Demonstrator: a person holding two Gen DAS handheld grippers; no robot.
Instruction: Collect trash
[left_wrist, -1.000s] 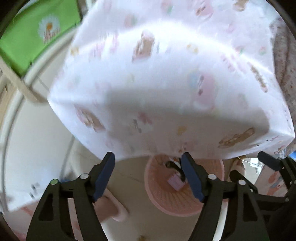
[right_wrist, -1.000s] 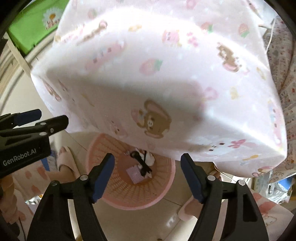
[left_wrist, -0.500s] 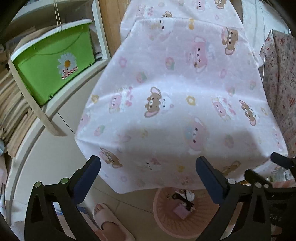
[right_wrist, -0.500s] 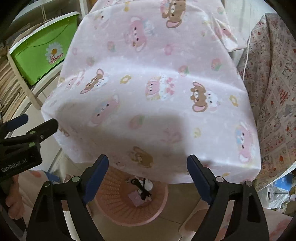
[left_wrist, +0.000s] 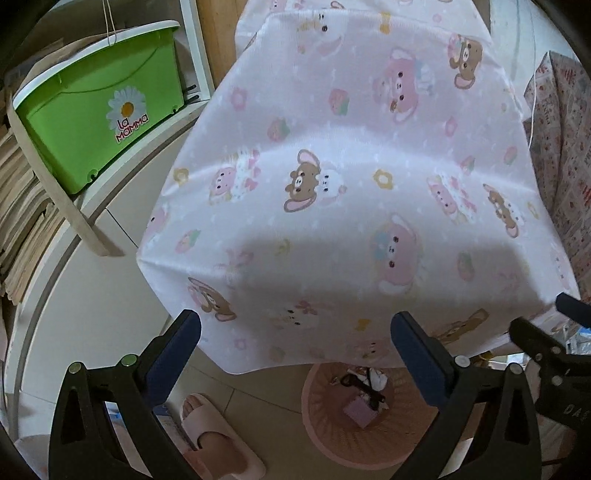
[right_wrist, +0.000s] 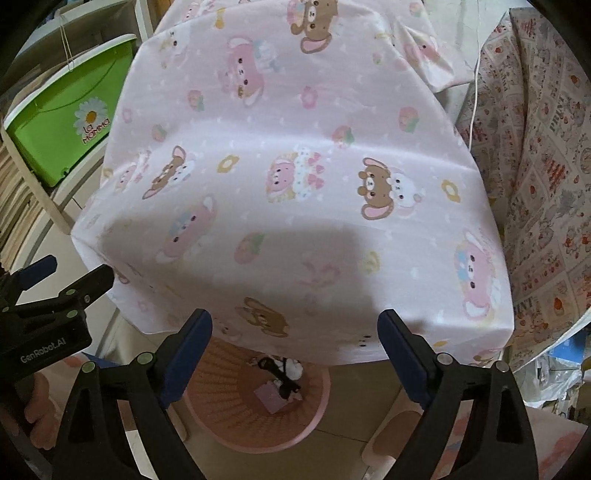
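A pink woven trash basket (left_wrist: 332, 439) stands on the tiled floor below the table's near edge; it also shows in the right wrist view (right_wrist: 221, 406). Inside lie a small lilac box (left_wrist: 360, 410), a black item and white scraps (right_wrist: 291, 367). My left gripper (left_wrist: 295, 343) is open and empty, held above the table's near edge. My right gripper (right_wrist: 295, 339) is open and empty beside it, to the right. The right gripper's fingers (left_wrist: 532, 339) show at the right of the left wrist view.
A table covered in a pink bear-print cloth (left_wrist: 351, 184) fills the middle. A green storage bin (left_wrist: 96, 122) sits on a shelf at left. A patterned cloth (right_wrist: 535, 184) hangs at right. A foot in a pink slipper (left_wrist: 214, 439) stands by the basket.
Both grippers have risen and drawn back from the basket, so the tabletop now fills the view. Both jaws have opened wider.
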